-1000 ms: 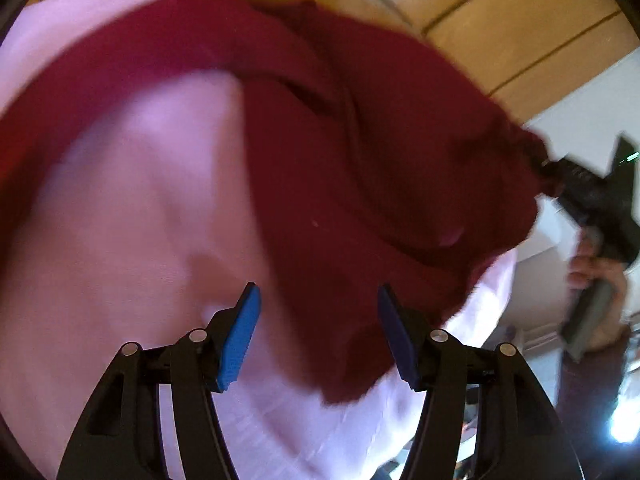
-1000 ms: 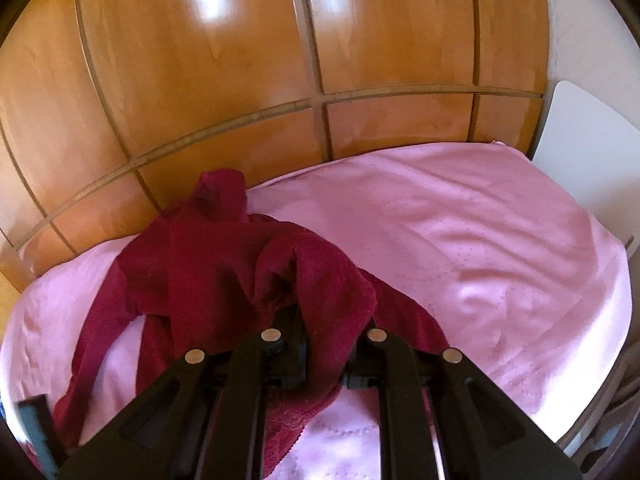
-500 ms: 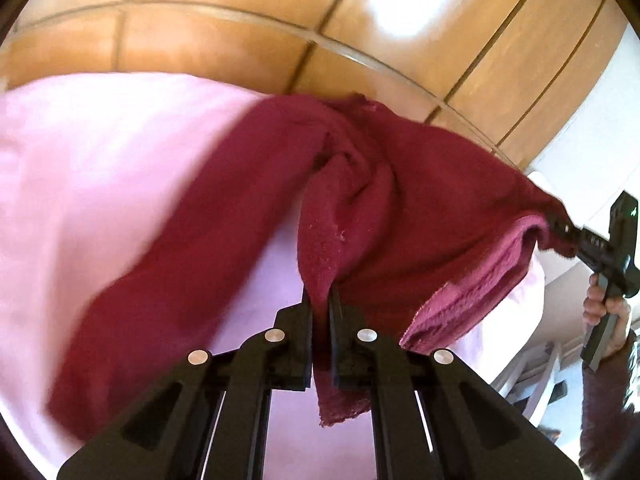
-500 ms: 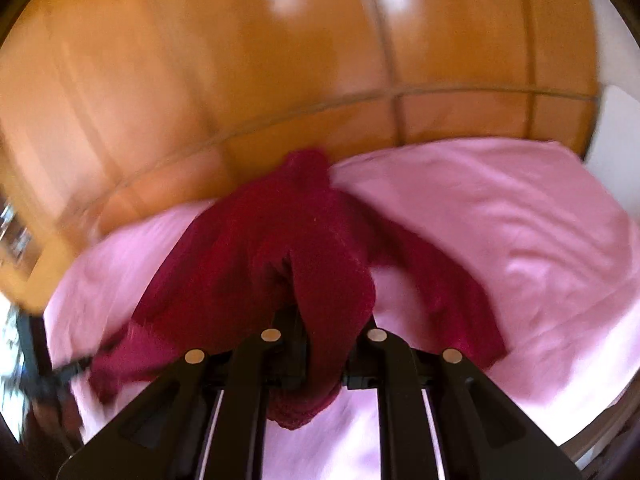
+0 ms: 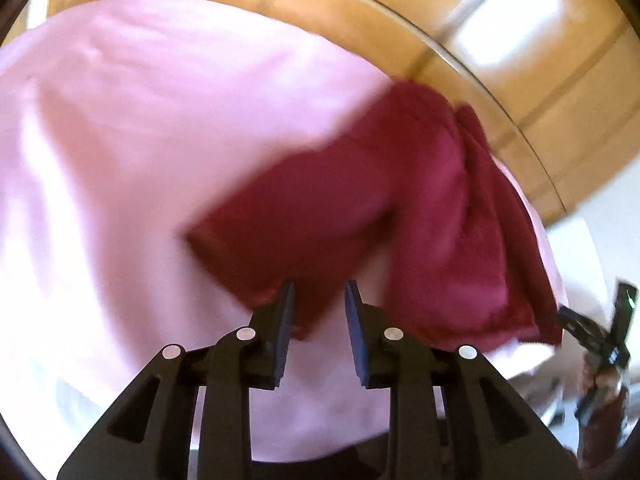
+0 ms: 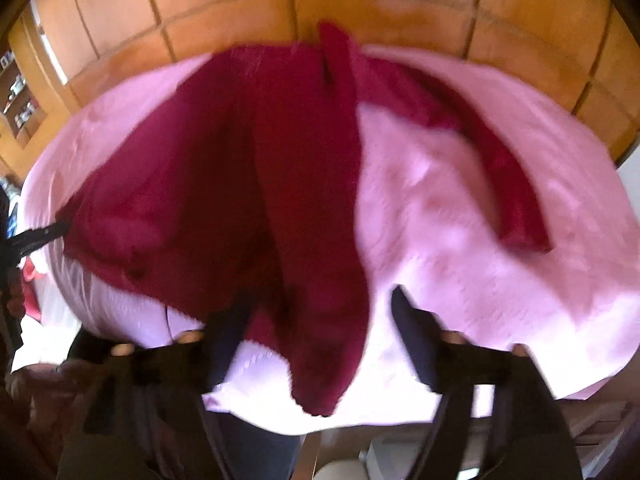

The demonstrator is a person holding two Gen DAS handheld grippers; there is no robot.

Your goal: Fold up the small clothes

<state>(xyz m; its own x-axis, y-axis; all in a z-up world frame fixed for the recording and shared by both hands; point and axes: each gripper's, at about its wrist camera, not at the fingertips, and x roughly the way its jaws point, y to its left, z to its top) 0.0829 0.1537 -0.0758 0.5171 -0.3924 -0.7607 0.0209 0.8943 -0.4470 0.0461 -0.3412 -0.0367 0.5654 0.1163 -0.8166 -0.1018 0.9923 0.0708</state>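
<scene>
Left wrist view: shows the left tongs narrowly spread, having just been opening, pads clear of cloth. Near corner of the dark red garment just beyond and between the tips, not pinched. Spread over the pink sheet, running away from these tongs up and to the right, toward the wooden panelling. From the right wrist view: right tongs standing wide, likewise just opened, with a thick fold of the same cloth passing between the fingers and reaching the sheet's near edge. Pressed by neither pad, as far as the blur allows. Broad body off to the left of that fold. One long narrow limb, sleeve or leg, cannot tell which, angling away to the right and ending flat on the sheet. Long axis roughly from the near edge to the far panelling, straight ahead of the right tongs. Right tongs nearer the middle fold, left tongs nearer the body's outer corner. Looks soft, fleecy and thick, rumpled and doubled over itself, not yet squared. Probably calls next for regripping two near corners and drawing the body flat before any fold. Likely to slump and bunch if lifted by a single point.
</scene>
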